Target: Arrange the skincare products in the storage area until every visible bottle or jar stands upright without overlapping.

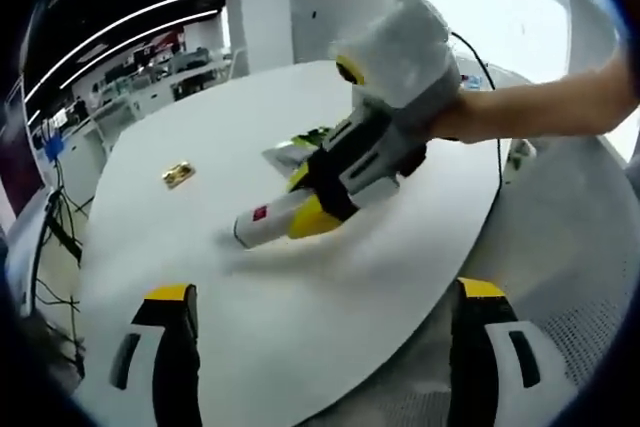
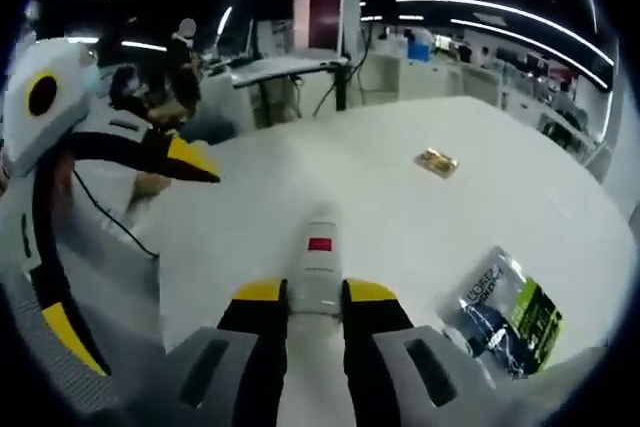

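Note:
A white tube with a small red label (image 2: 318,257) lies lengthwise low over the round white table (image 1: 230,117), cap end away from my right gripper (image 2: 315,312), which is shut on its near end. In the left gripper view the same tube (image 1: 262,224) sticks out of the right gripper (image 1: 305,199), held by a hand reaching in from the right. My left gripper (image 1: 325,347) hangs wide open over the near table edge, nothing between its jaws. A dark and green sachet (image 2: 510,312) lies to the right of the tube.
A small gold packet (image 1: 178,174) rests alone toward the table's far side. Sachets (image 1: 300,150) lie behind the right gripper. One left gripper fingertip (image 2: 190,159) juts in from the left. Desks, a monitor (image 2: 320,7) and a person (image 2: 185,57) stand beyond the table.

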`<state>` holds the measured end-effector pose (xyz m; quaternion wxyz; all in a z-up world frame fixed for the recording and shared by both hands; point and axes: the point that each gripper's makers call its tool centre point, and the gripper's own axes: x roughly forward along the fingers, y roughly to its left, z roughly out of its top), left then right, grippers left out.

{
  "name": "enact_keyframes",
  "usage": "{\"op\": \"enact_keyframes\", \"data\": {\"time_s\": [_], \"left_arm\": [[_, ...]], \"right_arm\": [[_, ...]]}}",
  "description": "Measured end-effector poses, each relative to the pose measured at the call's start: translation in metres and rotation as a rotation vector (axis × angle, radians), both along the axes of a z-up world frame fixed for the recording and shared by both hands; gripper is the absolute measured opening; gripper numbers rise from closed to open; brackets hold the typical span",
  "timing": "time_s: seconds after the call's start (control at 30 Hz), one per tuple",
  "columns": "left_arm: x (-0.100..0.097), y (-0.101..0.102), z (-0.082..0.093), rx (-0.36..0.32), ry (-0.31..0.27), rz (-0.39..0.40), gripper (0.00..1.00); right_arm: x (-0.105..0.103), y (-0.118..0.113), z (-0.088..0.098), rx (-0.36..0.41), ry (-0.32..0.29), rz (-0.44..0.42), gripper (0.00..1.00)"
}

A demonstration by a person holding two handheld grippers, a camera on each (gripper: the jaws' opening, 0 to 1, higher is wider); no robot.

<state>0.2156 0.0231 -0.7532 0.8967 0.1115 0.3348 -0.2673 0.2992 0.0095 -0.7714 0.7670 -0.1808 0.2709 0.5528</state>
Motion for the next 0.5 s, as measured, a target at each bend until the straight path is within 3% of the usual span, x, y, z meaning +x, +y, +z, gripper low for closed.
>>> {"op": "enact_keyframes", "data": {"time_s": [0.13, 0.5], "left_arm": [[-0.001, -0.001, -0.001, 0.014, 0.003, -0.009, 0.99], [-0.004, -0.011, 0.005, -0.049, 0.020, -0.013, 0.98]], "right_arm": [[-0.006, -0.011, 0.011, 0.004, -0.016, 0.007, 0.19], [-0.024, -0.044, 0.036, 0.049, -0.044, -0.009, 0.19]]}}
